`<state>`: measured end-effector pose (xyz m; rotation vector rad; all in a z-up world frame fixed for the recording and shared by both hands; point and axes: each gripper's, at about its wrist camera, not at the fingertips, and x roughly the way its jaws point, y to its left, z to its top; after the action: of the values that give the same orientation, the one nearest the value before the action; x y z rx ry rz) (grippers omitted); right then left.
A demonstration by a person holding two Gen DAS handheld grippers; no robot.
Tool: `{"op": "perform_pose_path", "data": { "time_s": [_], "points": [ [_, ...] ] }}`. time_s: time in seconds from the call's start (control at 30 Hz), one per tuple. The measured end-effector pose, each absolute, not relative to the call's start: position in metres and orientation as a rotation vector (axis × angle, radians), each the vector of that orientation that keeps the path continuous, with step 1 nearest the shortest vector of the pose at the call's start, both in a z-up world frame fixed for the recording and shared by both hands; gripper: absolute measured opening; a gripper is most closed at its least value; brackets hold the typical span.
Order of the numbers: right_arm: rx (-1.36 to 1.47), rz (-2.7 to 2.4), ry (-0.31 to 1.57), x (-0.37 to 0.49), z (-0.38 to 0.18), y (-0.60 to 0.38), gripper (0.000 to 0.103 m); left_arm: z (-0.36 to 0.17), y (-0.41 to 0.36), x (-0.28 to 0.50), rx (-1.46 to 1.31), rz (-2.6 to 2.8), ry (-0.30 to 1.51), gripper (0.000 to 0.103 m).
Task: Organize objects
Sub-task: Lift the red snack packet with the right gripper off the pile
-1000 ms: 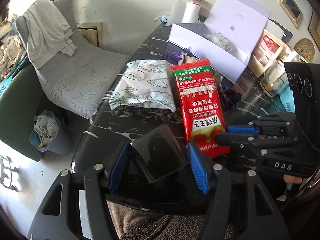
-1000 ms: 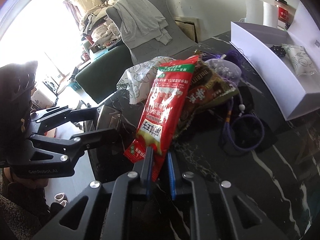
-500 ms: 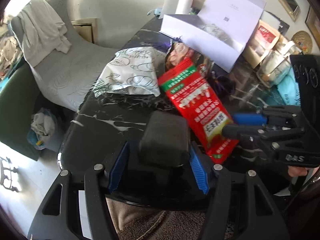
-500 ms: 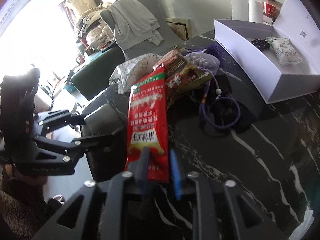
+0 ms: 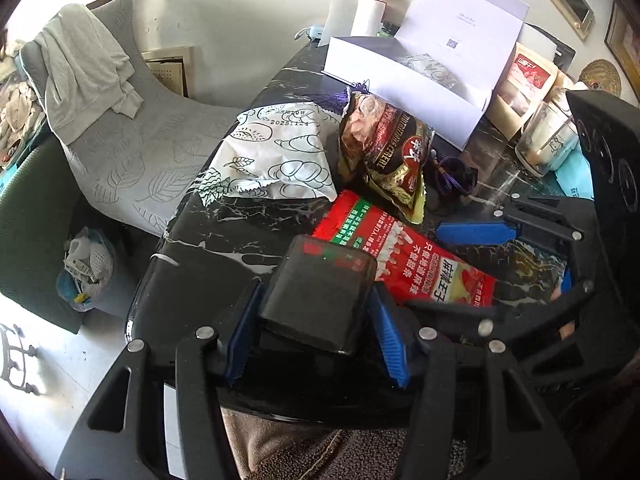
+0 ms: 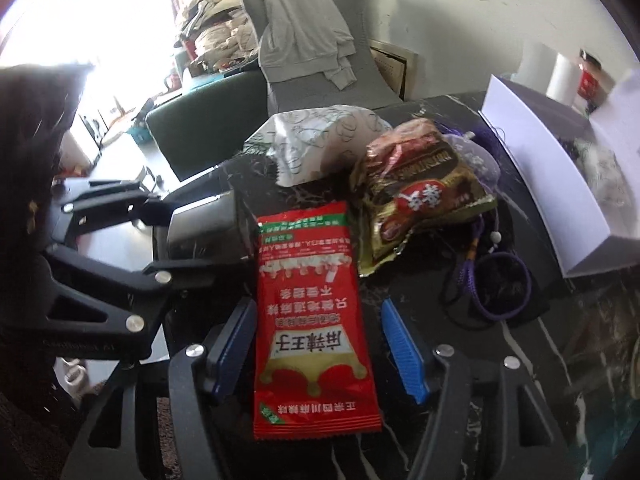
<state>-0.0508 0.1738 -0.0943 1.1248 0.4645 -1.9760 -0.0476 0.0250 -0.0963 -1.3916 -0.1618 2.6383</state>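
Change: right fingers (image 6: 318,342) opening wide, red snack sachet (image 6: 312,332) lying released on black marble worktop (image 6: 500,360).
Left fingers (image 5: 316,326): clamping dark glossy box (image 5: 320,298), awaiting placement.

The red snack packet (image 6: 316,344) carries large Chinese characters "麻辣王子" in a white panel, and "正宗四川麻辣味" along its lower edge. The white patterned bag (image 5: 276,156) shows the printed number "20251121". The writing on the dark brown packet (image 5: 384,152) is too distorted to read.

A red snack packet (image 6: 316,336) lay flat near the worktop's front edge; a dark box (image 5: 320,300) overlapped its end, held tilted
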Motion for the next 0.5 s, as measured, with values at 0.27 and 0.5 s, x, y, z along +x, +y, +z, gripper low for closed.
{"op": "perform_pose_path", "data": {
  "time_s": [0.27, 0.5],
  "points": [
    [1.042, -1.993, 0.587, -0.03, -0.095, 0.163, 0.045, -0.096, 0.024, -0.047, -1.39, 2.638, -0.167, 0.052],
    [1.06, -1.982, 0.544, -0.034, -0.093, 0.169, 0.043, -0.091, 0.021, -0.042, -1.405, 2.633, -0.216, 0.052]
  ]
}}
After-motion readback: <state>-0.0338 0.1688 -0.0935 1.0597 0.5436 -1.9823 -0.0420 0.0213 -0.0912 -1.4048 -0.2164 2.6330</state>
